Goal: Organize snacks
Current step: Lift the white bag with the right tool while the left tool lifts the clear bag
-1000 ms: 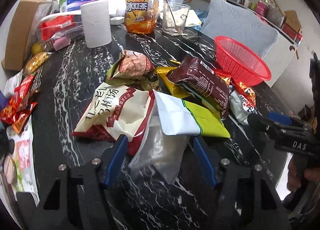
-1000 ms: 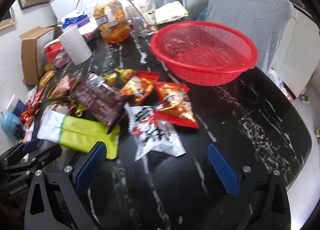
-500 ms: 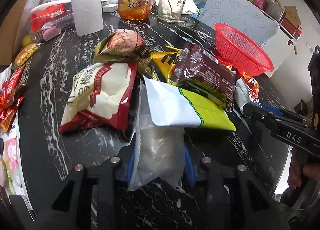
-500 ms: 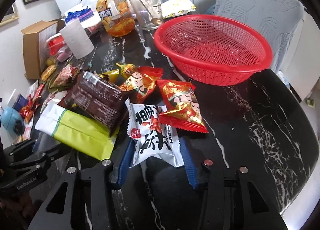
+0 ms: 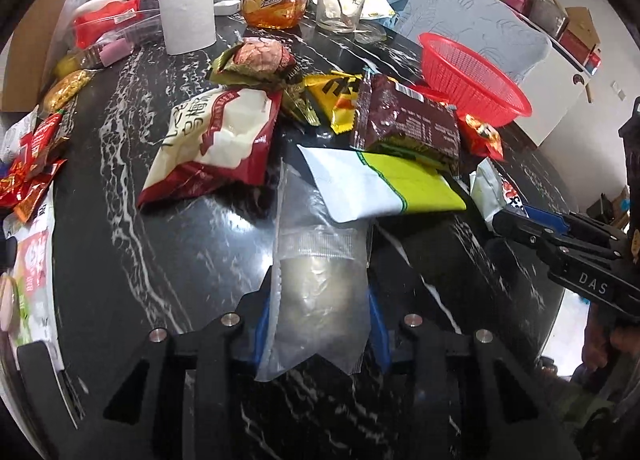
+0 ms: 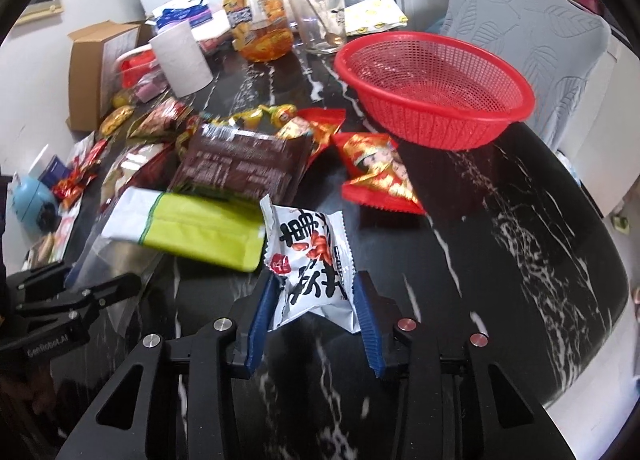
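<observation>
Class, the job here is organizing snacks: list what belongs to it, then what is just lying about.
Belongs to the job:
- clear bag, in left claw
- white snack packet, in right claw
- brown packet
- green-and-white pouch
- red basket

Lying about:
- tea bottle
- paper roll
- glass
- cardboard box

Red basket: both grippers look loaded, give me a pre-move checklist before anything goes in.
1. Left gripper shut on clear bag: ok.
2. Right gripper, jaws just closing, pinches white peanut packet: ok.
3. Clear bag free of green-white pouch: not ok, the pouch lies on its far end.
4. Red basket has room: ok, nothing inside.
5. Path from peanut packet to basket: ok, though red snack packet sits close.
6. Grip firmness: cannot tell.
</observation>
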`<state>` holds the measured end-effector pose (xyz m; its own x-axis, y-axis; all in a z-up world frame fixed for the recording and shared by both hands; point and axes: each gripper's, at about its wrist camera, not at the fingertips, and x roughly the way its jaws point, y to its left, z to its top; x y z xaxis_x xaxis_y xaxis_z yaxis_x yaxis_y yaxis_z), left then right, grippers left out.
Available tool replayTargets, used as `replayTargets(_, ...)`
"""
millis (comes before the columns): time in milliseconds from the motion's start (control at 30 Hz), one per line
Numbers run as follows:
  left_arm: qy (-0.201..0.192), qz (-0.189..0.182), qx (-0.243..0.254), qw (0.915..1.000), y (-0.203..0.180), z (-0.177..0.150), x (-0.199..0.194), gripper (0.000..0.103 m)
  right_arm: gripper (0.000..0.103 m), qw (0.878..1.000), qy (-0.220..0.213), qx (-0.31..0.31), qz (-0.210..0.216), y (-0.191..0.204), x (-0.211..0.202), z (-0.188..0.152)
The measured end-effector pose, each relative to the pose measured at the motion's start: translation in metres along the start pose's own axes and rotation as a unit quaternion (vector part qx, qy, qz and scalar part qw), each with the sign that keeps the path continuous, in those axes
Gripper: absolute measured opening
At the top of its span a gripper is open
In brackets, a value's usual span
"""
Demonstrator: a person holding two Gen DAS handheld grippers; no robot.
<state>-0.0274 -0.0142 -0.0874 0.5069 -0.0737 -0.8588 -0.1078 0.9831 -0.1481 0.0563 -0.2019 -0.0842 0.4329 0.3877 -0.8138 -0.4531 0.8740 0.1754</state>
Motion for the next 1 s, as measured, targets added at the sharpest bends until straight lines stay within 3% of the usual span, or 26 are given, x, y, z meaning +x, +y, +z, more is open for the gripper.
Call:
replayTargets(300, 0.013, -0.002, 0.014, 0.9998, -0.002, -0.003, 0.000, 0.040, 0.046, 0.999, 0.022, -0.025, 0.016, 0.011, -0.008, -0.017)
replayTargets(533, 0.010, 0.007, 0.023, 0.9997, -0.004, 0.003, 0.006, 0.059, 0.062, 0.999, 0.021, -0.020, 0.013, 0.011, 0.000, -0.013)
replayTargets(633, 0.002, 0.012, 0.022, 0.9997, -0.002, 0.002, 0.005, 0.057, 0.062, 0.999, 0.019, -0.028, 0.001, 0.014, 0.002, -0.012)
replayTargets(667, 0.002, 0.026, 0.025, 0.9994, -0.002, 0.001, 0.005, 0.045, 0.062, 0.999, 0.017, -0.032, -0.002, 0.015, 0.003, -0.011)
replayTargets(700, 0.003, 0.047, 0.029, 0.9985, -0.002, 0.001, 0.005, 0.045, 0.057, 0.999, 0.016, -0.038, -0.006, 0.017, 0.003, -0.012)
replayTargets(767, 0.002, 0.044, 0.024, 0.9987, 0.002, -0.001, 0.003, 0.041, 0.046, 0.998, 0.011, -0.052, -0.013, 0.019, 0.003, -0.013)
replayTargets(1000, -0.001, 0.020, 0.007, 0.9998, 0.005, -0.007, -0.008, 0.040, 0.037, 0.998, -0.001, -0.057, 0.013, 0.022, -0.007, -0.014)
